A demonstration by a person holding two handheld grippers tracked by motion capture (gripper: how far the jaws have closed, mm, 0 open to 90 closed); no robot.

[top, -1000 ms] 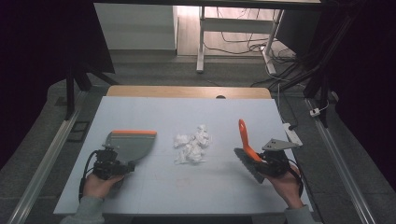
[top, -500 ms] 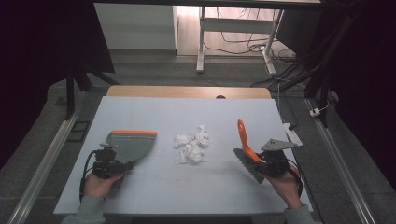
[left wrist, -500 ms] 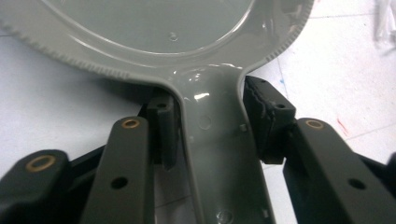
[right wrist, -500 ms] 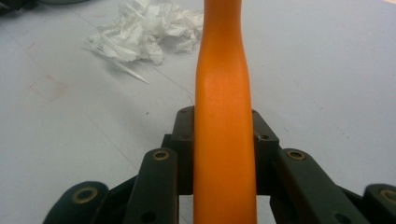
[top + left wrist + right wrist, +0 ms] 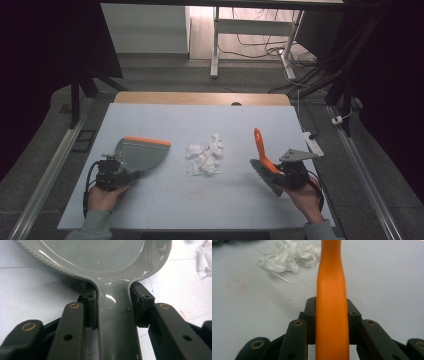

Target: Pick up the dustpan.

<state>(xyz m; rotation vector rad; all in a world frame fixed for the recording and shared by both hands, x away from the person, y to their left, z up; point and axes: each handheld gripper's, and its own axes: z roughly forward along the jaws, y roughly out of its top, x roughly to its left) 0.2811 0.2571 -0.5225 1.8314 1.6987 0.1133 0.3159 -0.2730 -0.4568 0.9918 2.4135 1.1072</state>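
Observation:
A grey dustpan with an orange front lip lies flat on the white table at the left. My left gripper is at its handle. In the left gripper view the jaws have just been closing, and both pads now press the sides of the grey handle. At the right, my right gripper is shut on a brush. Its orange handle runs up between the pads and its dark bristles point toward the table. A pile of crumpled white paper lies between the two tools.
A white power strip lies at the table's right edge. A wooden strip borders the far edge. Metal rails run along the floor on both sides, and a desk frame with cables stands behind.

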